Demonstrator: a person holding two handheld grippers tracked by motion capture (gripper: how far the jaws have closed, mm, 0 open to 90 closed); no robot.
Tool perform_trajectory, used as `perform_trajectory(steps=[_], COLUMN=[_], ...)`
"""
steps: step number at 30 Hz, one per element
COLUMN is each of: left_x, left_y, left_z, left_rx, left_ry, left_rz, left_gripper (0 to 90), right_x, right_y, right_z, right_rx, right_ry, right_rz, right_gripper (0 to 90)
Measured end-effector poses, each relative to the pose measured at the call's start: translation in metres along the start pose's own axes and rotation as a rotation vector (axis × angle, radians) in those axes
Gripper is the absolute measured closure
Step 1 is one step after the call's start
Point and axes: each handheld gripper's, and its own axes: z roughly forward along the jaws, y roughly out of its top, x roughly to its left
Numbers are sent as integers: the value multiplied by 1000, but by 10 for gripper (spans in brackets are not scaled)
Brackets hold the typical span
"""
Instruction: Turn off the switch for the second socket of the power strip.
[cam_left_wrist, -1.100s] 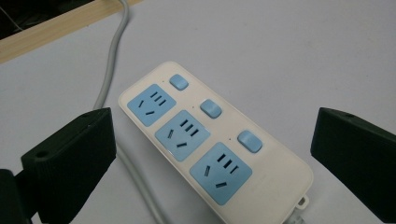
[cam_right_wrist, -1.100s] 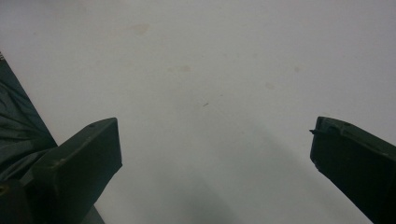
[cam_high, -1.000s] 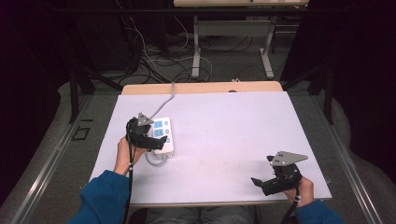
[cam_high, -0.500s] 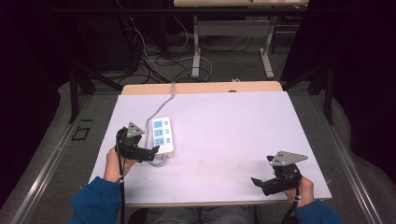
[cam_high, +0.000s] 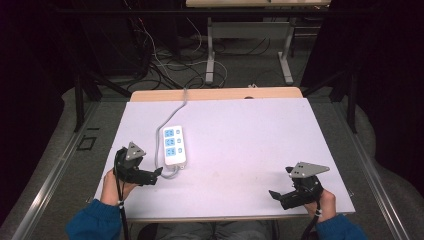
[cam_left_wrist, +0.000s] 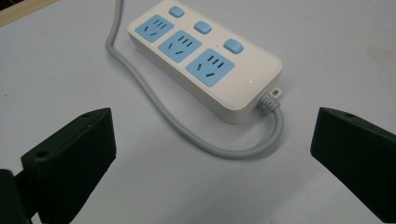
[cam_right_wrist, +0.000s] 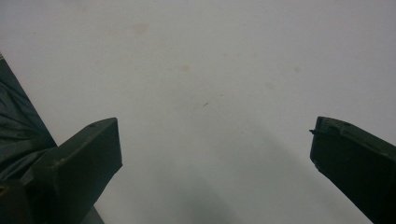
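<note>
resting left gripper (cam_left_wrist: 212, 154) wide beside power strip (cam_left_wrist: 205, 58) | right gripper (cam_right_wrist: 212, 154) wide, seemingly over bare table (cam_right_wrist: 224, 70)

high: above, fwd-down | gripper cams: close, along jaws | shared: table (cam_high: 240, 130)

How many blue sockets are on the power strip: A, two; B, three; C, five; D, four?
B: the left gripper view shows the power strip with three blue sockets in a row on its top, each next to its own small blue switch.
</note>
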Motion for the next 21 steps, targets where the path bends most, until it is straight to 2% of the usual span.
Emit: perform_trajectory(steps=[9, 21], left_x=[1, 2], left_y=[-16, -32], left_z=[-9, -17], left_rx=[-5, -15], left_ry=[6, 4], left_rz=[-11, -3], left_gripper=[2, 2], right_x=[0, 0], right_y=[0, 0], right_z=[1, 2], right_rx=[-5, -10], right_ry=[-2, -5], right_rz=[-3, 0], right_gripper=[15, 15])
